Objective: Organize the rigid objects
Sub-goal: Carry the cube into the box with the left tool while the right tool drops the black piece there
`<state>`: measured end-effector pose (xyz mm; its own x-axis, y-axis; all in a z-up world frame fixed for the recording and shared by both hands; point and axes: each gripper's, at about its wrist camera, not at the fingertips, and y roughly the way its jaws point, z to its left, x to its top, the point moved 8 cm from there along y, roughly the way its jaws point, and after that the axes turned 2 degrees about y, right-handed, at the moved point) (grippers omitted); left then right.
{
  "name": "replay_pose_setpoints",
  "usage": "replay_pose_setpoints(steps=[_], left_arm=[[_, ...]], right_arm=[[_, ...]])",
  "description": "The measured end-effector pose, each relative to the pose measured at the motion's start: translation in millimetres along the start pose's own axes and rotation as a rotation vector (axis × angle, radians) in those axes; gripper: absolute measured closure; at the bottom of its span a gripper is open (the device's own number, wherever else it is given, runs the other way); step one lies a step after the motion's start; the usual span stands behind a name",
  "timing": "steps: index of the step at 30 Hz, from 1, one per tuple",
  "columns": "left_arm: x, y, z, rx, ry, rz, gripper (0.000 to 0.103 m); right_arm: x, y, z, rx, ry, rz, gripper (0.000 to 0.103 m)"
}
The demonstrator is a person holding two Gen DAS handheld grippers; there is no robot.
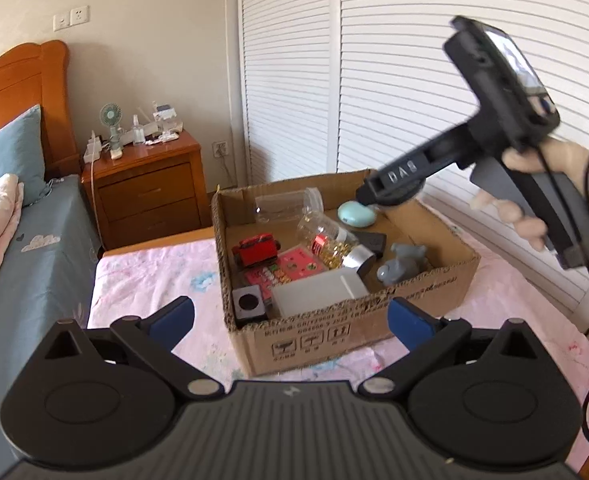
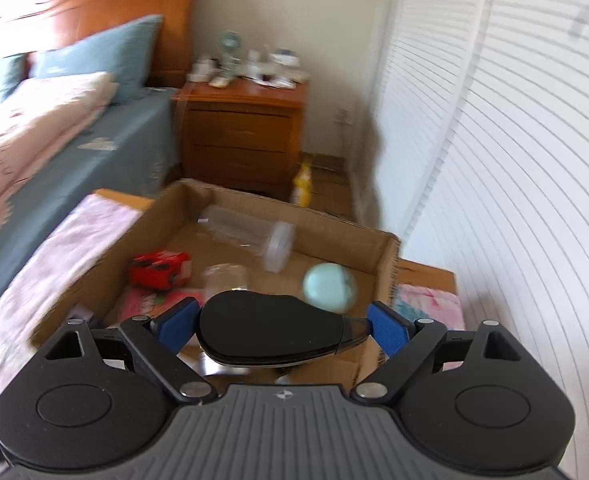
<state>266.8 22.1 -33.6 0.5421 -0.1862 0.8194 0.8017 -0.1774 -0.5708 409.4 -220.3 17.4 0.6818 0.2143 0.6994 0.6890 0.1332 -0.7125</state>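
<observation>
1. Right gripper (image 2: 282,326) hangs over the cardboard box (image 2: 378,240); a black mouse (image 2: 270,330) sits between its spread pads, the mint puck (image 2: 329,288) at one o'clock.
2. Release over bare box floor, I judge.
3. Left gripper (image 1: 290,320) gapes empty at the box's near wall.

Background was a bed (image 1: 34,240) with blue pillow (image 1: 10,152); nightstand (image 1: 150,188) carried a fan (image 1: 111,118) at its back edge; louvered doors (image 1: 394,60).

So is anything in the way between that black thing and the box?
Nothing visible blocks it. The black object sits between the right tool's pads, over the open cardboard box. Below lie a mint-green round thing and a clear jar, with bare cardboard between.
</observation>
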Motion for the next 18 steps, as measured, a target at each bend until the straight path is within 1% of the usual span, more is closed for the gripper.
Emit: replay_pose_setpoints(steps=[1,2,5,8,12,14,18], left_arm=[[-1.0,-0.5,1.2,0.01,-0.001,0.001,0.001],[-1.6,-1.6,2.4,0.02,-0.006,0.002,0.001],[0.3,-3.6,6.2,0.033,-0.032,0.002,0.001],[1.2,-6.9,10.4,0.064,-0.064,0.005,0.001],[-0.7,-8.7,14.3,0.138,-0.119,0.066,0.001],[-3.1,-10.4,15.9,0.165,-0.14,0.081,0.001],[-7.4,-15.0,10.9,0.157,-0.162,0.115,0.001]], right_arm=[[-0.8,1.6,-2.5,-0.012,0.014,0.006,0.001],[-2.9,0.9,-5.1,-0.019,0.035,0.008,0.0],[-14.7,-6.6,-8.3,-0.016,0.074,0.031,0.0],[-30.6,-27.2,-7.7,-0.059,0.085,0.052,0.0],[-58.9,-61.9,-2.7,-0.11,0.127,0.074,0.0],[-76.5,-81.1,3.8,-0.128,0.142,0.067,0.0],[-105.6,-105.8,13.4,-0.146,0.181,0.058,0.0]])
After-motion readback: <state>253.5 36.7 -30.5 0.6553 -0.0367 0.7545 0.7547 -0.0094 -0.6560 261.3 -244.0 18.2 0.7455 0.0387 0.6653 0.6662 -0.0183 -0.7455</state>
